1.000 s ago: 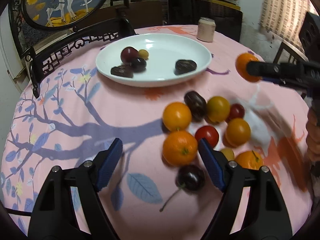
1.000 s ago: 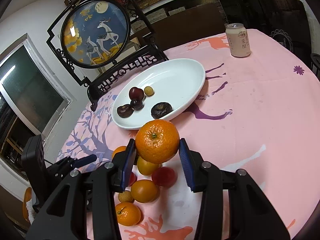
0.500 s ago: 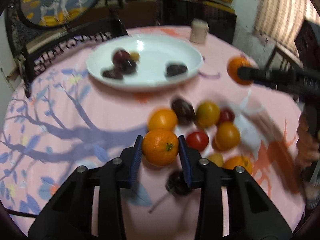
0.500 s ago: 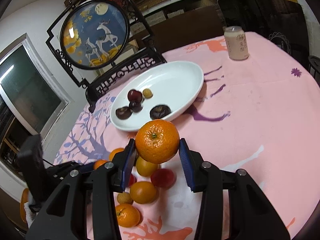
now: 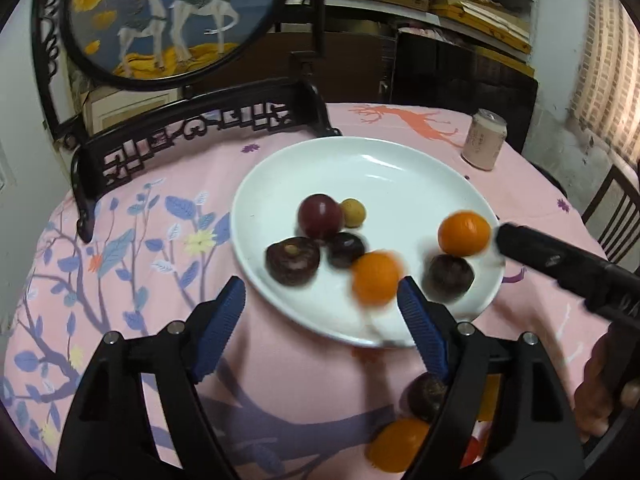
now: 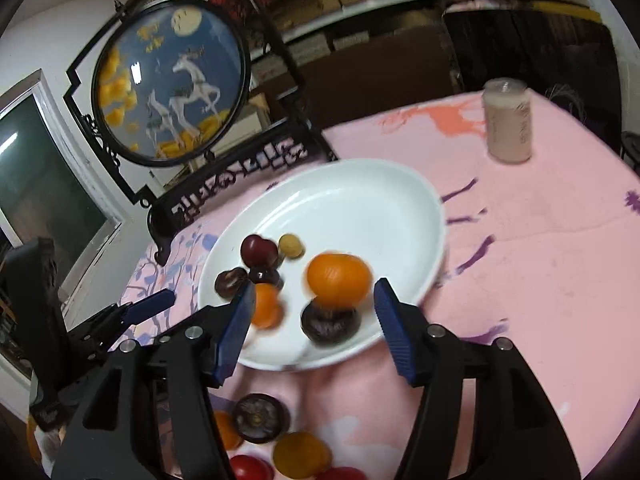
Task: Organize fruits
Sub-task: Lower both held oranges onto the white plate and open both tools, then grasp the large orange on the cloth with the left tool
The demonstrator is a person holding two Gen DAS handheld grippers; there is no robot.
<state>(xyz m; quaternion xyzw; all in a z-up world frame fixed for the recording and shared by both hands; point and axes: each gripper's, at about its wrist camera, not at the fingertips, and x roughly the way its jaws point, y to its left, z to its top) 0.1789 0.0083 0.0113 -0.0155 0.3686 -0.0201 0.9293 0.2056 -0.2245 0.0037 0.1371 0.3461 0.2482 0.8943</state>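
Observation:
A white plate (image 5: 380, 184) (image 6: 360, 208) on the pink tablecloth holds several dark fruits and a small yellow one. My left gripper (image 5: 320, 308) hovers over its near rim, its jaws opening. A blurred orange (image 5: 376, 278) lies loose between them, close to the right finger, with neither pad on it. My right gripper (image 6: 314, 302) is also opening over the plate. A second blurred orange (image 6: 338, 285) (image 5: 464, 233) sits free between its fingers above a dark fruit (image 6: 330, 322). The left gripper's orange (image 6: 266, 306) shows beside the right gripper's left finger.
A pale drink can (image 5: 484, 146) (image 6: 508, 120) stands behind the plate. A round deer screen (image 5: 168, 20) (image 6: 168, 84) on a black carved stand borders the table's far side. Loose oranges and dark fruit (image 6: 260, 416) (image 5: 400, 444) lie near me. A hand (image 5: 600, 400) holds the right gripper.
The left gripper shut on an orange from the pile, and both grippers carried their oranges forward over the plate. Both have now spread their jaws and let the oranges go.

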